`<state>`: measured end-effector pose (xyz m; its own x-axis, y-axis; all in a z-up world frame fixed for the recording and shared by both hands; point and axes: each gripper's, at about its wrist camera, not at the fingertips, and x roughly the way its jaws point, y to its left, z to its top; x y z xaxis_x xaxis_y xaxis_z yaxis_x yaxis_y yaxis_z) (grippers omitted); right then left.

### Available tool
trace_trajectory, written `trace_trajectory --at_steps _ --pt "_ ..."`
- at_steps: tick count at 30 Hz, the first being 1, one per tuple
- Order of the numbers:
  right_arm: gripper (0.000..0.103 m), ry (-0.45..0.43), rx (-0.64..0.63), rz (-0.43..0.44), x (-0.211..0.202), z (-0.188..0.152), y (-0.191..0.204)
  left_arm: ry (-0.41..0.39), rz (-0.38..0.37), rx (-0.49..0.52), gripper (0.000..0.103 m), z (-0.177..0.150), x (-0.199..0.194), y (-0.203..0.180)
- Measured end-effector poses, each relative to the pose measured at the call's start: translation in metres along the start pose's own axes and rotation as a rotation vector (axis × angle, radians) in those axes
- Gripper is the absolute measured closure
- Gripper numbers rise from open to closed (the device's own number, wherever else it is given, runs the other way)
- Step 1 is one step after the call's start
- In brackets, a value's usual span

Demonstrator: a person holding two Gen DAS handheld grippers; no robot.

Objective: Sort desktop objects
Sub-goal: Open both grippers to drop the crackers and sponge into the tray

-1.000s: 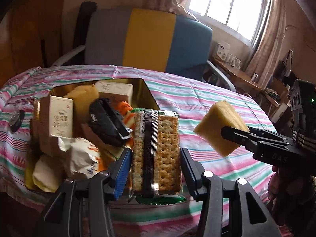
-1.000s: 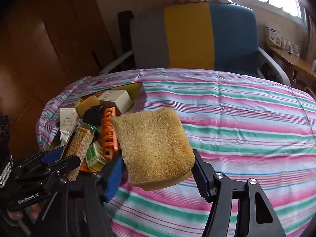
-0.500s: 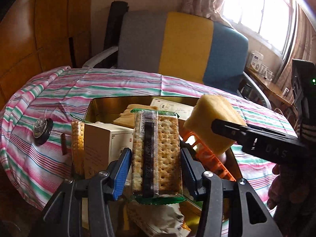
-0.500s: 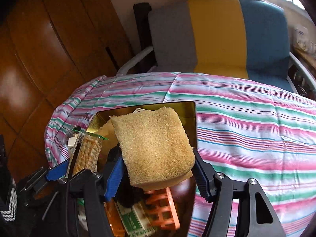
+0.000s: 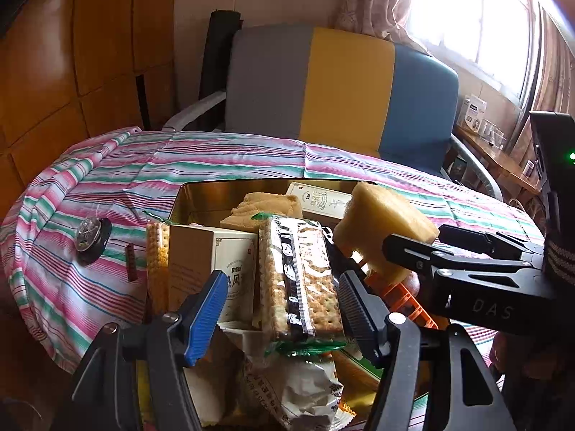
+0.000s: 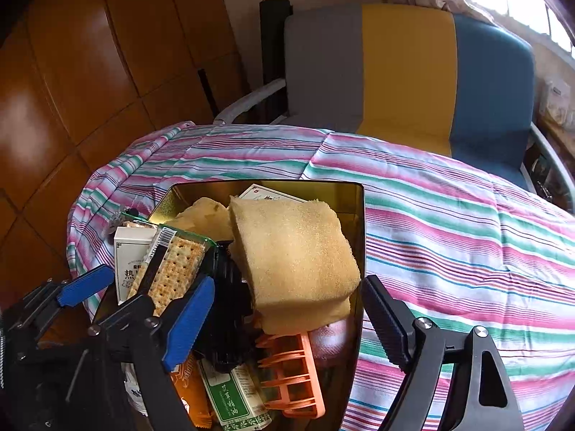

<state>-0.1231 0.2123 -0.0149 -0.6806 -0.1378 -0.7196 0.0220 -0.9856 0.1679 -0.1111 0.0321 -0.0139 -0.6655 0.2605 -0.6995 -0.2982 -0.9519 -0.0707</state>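
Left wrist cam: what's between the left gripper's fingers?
The cracker pack, over the gold tin; the fingers are opening and no longer press it.

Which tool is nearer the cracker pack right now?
Left. The cracker pack stands between the opening left tool; the right tool, also opening, straddles the sponge beside it.

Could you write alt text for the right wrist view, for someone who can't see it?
The right gripper, jaws opening, releases a yellow sponge over a gold tin crammed with snacks on a striped tablecloth.
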Motion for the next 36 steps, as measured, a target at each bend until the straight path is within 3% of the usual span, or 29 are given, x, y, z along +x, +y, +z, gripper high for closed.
trace_trajectory --at_steps 12,18,28,36 --pt "0.016 -0.021 0.030 -0.015 -0.015 -0.005 -0.012 -0.004 0.053 -0.010 0.037 -0.009 -0.015 0.001" --pt "0.016 -0.054 0.037 -0.020 -0.031 -0.010 -0.012 -0.033 0.124 0.004 0.037 -0.014 -0.030 -0.005" --pt "0.011 -0.091 0.045 -0.002 -0.073 -0.041 0.005 -0.084 0.258 -0.049 0.037 -0.027 -0.086 -0.013" --pt "0.011 -0.050 0.029 0.013 -0.076 -0.059 0.022 -0.118 0.273 -0.066 0.037 -0.031 -0.130 -0.018"
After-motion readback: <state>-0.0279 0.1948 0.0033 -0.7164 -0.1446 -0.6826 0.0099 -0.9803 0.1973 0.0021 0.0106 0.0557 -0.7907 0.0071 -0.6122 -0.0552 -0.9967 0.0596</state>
